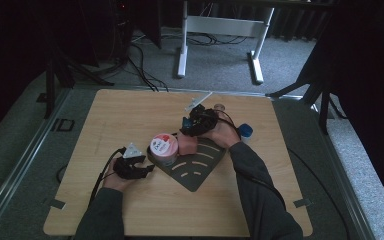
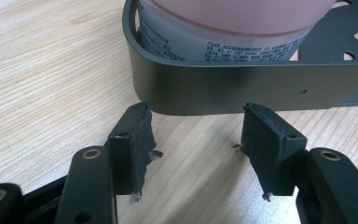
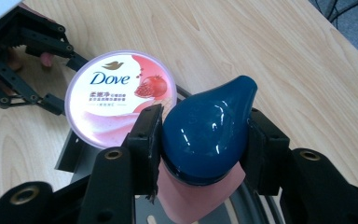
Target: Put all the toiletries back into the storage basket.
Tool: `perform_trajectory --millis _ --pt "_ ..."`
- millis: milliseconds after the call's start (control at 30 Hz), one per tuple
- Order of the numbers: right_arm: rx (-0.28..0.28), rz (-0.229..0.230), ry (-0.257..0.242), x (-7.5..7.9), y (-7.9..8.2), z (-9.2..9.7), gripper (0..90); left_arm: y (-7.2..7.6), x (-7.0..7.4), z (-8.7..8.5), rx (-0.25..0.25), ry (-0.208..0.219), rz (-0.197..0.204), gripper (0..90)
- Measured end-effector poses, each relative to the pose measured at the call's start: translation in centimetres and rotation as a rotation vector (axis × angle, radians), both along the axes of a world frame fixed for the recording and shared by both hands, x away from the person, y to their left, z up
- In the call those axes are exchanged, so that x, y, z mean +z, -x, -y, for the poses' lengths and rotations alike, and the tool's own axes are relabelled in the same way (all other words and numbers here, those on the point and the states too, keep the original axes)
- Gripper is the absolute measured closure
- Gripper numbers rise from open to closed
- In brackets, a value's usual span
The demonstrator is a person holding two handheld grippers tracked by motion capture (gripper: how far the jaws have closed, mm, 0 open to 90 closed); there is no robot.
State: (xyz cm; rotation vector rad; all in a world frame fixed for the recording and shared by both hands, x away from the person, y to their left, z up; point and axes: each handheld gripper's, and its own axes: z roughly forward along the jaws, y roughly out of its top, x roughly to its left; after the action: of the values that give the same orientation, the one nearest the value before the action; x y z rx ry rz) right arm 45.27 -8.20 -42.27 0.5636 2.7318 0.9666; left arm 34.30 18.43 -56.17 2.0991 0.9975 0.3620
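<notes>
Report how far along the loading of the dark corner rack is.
Done: the Dove tub already sits in the dark rack, inside its raised rim. In hand: the right hand-held gripper is shut on a pink bottle with a blue cap, held over the rack. The left hand-held gripper is open, at the rack's outer wall. Left: setting the bottle down and letting go.
</notes>
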Motion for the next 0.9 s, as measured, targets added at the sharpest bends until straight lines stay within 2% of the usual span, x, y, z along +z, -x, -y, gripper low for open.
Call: perform_trajectory --millis 900 --pt "-0.067 -0.004 -0.034 -0.8 -1.3 -0.3 53.3 0.0 0.0 0.2 -0.004 0.005 -0.006 42.9"
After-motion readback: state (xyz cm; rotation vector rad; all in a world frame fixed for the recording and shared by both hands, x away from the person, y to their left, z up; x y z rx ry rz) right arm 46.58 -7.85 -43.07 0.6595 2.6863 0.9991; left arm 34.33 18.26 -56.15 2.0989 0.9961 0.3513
